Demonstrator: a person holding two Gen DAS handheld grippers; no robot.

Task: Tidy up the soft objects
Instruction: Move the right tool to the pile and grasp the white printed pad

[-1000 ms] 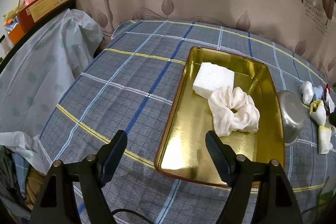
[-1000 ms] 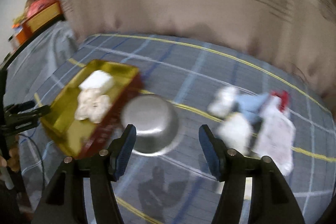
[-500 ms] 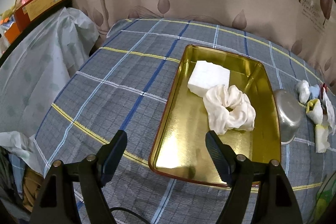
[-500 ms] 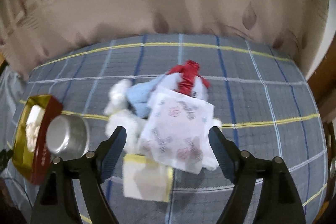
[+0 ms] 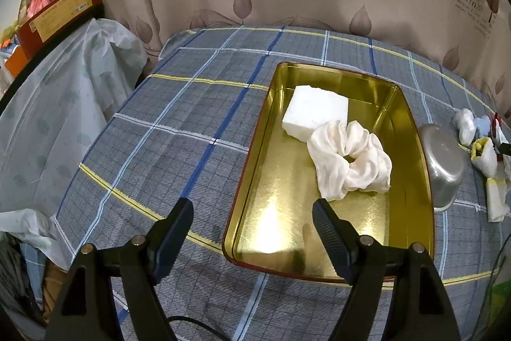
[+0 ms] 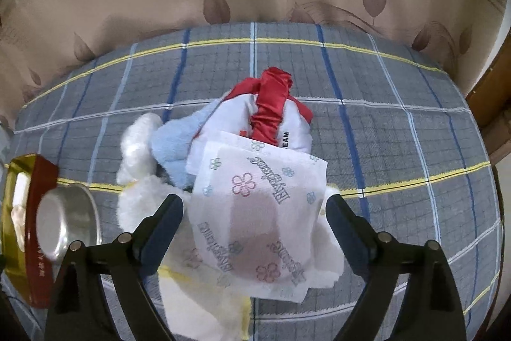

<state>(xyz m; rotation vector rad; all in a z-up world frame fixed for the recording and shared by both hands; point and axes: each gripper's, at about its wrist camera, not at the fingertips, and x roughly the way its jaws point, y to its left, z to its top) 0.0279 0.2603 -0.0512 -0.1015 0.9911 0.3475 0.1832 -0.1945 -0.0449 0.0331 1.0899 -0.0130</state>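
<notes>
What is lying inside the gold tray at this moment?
Inside the gold tray lie a white foam block and a white scrunchie, which overlaps the block's near corner. Whatever is under the scrunchie is covered; the rest of the tray floor is bare.

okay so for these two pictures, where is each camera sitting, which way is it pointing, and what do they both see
Left wrist: on the left gripper, angled down at the gold tray holding a white block and scrunchie; only its open fingers show.
Right wrist: on the right gripper, angled down over the tissue pack atop a pile of soft things; its opening fingers show.
Shared: tray, metal bowl, plaid cloth.
</notes>
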